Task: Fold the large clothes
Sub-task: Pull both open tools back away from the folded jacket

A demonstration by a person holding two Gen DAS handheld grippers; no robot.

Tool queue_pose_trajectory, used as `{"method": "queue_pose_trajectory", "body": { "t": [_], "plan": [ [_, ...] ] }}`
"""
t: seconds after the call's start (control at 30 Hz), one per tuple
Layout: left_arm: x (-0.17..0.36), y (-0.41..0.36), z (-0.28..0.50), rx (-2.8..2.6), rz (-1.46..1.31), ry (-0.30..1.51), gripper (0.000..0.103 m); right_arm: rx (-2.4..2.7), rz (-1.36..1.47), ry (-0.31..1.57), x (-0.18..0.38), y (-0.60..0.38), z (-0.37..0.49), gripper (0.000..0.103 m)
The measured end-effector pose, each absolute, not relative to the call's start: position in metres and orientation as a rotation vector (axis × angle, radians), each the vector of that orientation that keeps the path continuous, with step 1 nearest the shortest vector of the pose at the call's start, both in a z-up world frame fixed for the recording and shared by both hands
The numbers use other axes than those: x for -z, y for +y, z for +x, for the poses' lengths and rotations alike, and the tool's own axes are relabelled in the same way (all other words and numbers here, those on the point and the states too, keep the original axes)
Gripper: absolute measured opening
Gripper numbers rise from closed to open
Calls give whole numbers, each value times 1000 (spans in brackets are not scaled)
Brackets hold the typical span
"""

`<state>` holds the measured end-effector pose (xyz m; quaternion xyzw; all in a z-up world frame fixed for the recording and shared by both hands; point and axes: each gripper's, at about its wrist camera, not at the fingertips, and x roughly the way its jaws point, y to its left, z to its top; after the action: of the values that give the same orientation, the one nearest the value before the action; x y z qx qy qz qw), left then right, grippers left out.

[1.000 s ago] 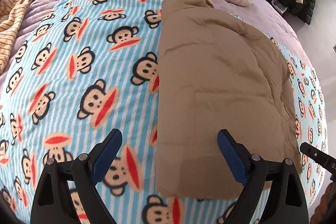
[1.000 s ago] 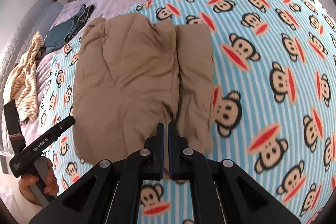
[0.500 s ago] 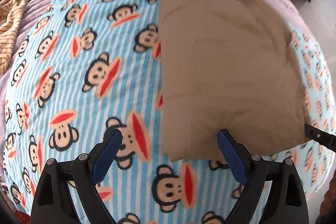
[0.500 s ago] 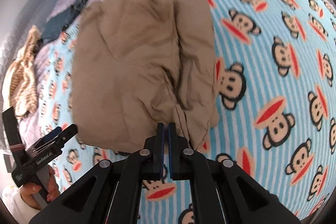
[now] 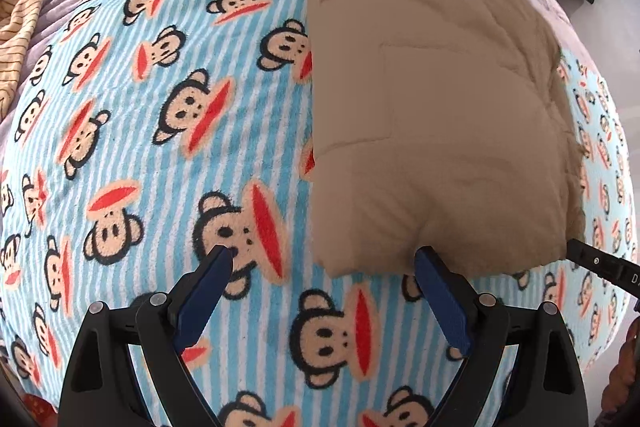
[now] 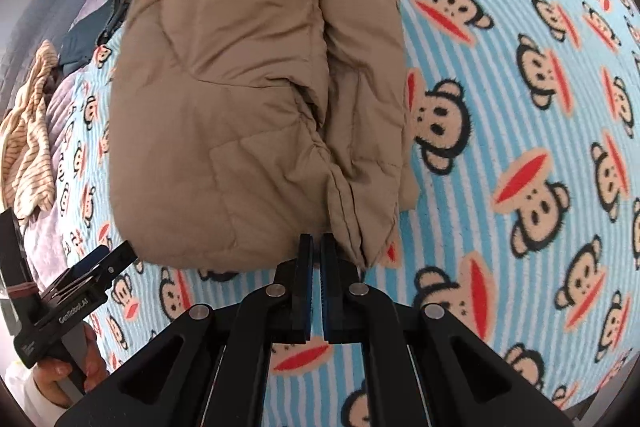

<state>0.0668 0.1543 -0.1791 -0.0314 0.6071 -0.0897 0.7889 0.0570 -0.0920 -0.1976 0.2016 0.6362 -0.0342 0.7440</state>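
Tan folded jacket (image 6: 248,99) on monkey-print blanket (image 6: 520,107); "GenRobot.AI"-marked left hand-held gripper (image 5: 324,263) spread wide, right hand-held gripper (image 6: 316,247) pinched together, empty.

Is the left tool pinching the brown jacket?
No, the left tool is wide open over the monkey blanket, and the jacket only lies beside one finger.

The left gripper (image 5: 324,259) is spread wide, its blue-padded fingers (image 5: 438,291) angled outward and apart, while the right gripper (image 6: 316,247) has its two fingers (image 6: 306,279) pressed nearly together with only a thin slit between them, and a bare hand (image 6: 60,375) grips the left gripper's handle.
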Motion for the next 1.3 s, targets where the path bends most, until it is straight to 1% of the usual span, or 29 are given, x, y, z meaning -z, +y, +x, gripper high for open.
{"method": "queue_pose_trajectory", "body": {
  "t": [0.2,0.63,0.93,1.0,1.3],
  "plan": [
    [159,158,59,221,-90,1277,93,104,454,1385,180,-96,42,4],
    [130,159,46,239,-34,1255,93,131,471,1353,148,-83,24,4],
    [95,159,35,258,-22,1204,93,117,393,1316,124,-68,30,4],
    [87,156,33,254,-14,1180,103,104,400,1310,122,-68,30,4],
    [54,148,25,193,-8,1119,103,80,371,1276,100,-76,32,4]
  ]
}}
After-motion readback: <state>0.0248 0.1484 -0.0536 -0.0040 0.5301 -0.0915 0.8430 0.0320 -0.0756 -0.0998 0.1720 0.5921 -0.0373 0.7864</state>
